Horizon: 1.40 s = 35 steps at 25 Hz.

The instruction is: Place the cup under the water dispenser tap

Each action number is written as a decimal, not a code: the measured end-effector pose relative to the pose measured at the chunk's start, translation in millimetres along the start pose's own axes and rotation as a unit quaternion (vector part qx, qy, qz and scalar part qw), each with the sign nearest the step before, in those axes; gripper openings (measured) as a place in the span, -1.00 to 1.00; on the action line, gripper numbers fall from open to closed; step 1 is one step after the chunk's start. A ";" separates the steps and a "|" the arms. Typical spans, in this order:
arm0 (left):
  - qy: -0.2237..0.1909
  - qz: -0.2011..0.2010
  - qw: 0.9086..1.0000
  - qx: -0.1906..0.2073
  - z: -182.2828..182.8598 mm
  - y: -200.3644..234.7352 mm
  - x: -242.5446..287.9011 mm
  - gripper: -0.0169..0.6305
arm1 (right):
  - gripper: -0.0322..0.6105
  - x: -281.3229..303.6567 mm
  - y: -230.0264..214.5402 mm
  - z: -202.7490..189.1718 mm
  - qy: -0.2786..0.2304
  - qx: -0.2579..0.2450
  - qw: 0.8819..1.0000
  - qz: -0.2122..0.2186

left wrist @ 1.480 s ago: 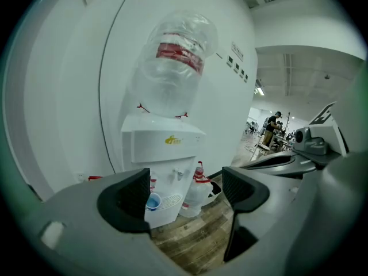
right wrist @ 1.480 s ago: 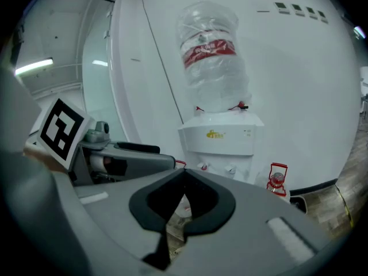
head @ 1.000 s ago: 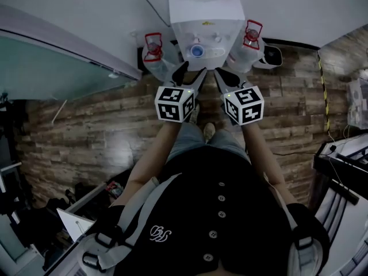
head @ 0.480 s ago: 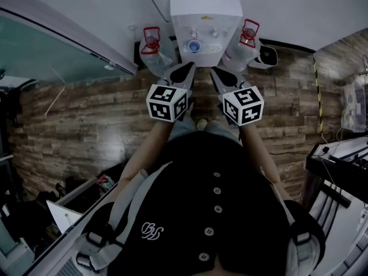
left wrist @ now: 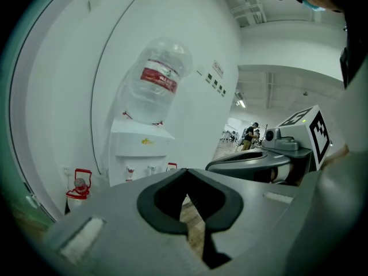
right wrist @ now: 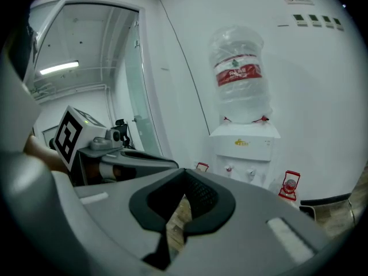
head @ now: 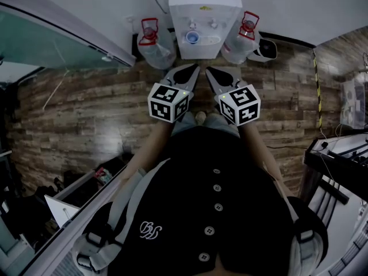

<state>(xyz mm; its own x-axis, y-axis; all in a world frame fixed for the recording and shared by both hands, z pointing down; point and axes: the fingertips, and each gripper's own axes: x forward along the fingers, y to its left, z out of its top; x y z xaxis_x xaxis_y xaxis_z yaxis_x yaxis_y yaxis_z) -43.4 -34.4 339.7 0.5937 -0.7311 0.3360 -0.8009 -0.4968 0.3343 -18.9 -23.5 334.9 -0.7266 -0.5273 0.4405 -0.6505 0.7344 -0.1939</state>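
Farthest left, a spare water bottle with a red handle [head: 150, 39] stood on the wooden floor [head: 86, 114] against the wall. It was just beside the water dispenser [head: 204, 10], probably kept close as a refill. In the dispenser's recess sat the blue cup [head: 192, 37], upright with its mouth open to the top. It stood below the taps [left wrist: 131, 170], nearer the one on the head view's left. That spot suited filling, so the task looked as good as done. A second bottle [head: 244, 36] stood at the dispenser's other side.

Nearer the person, the left gripper [head: 194, 68] had its jaws fully together with nothing between them; its own view showed only floor through the gap behind the tips. The right gripper [head: 208, 70] was likewise closed and empty. Both pointed toward the dispenser, side by side and well apart from the cup. That pose read as hands kept clear of a finished placement, not a reach for it. The gripper bodies hid the cup in both gripper views.
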 end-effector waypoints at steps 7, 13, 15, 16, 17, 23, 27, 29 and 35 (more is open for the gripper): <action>0.009 0.008 1.000 -0.019 -10.6 -2.8 -1.5 -0.95 | -0.90 -5.7 -0.9 -10.2 0.013 -0.008 1.000 0.005; 0.006 0.012 1.000 -0.026 -10.1 -0.2 -5.5 -0.95 | -0.90 -8.7 -2.0 -12.1 0.013 -0.007 1.000 0.004; 0.006 0.012 1.000 -0.026 -10.8 -0.6 -4.9 -0.95 | -0.90 -8.8 -2.0 -13.4 0.014 -0.008 1.000 0.004; 0.007 0.011 1.000 -0.026 -10.9 -1.5 -4.2 -0.95 | -0.90 -8.9 -2.3 -13.9 0.015 -0.010 1.000 0.004; 0.007 0.009 1.000 -0.024 -11.0 -2.8 -3.5 -0.95 | -0.90 -9.1 -2.6 -14.3 0.016 -0.011 1.000 0.004; 0.010 0.006 1.000 -0.021 -13.3 -6.7 -2.4 -0.95 | -0.90 -10.7 -5.5 -17.7 0.016 -0.012 1.000 0.001; 0.009 0.008 1.000 -0.021 -13.0 -6.9 -1.6 -0.95 | -0.90 -13.4 -8.4 -18.4 0.015 -0.012 1.000 -0.002; 0.009 0.008 1.000 -0.022 -13.6 -7.2 -0.7 -0.95 | -0.90 -14.0 -9.8 -18.4 0.013 -0.012 1.000 -0.003; 0.006 0.010 1.000 -0.027 -12.9 -8.1 -0.2 -0.95 | -0.90 -16.3 -10.9 -18.5 0.014 -0.016 1.000 -0.003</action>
<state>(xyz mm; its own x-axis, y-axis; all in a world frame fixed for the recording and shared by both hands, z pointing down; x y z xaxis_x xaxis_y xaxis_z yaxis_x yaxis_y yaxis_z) -36.0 -24.2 348.3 0.5793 -0.7342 0.3541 -0.8072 -0.4566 0.3740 4.1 -15.1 346.1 -0.7153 -0.5205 0.4663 -0.6475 0.7446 -0.1621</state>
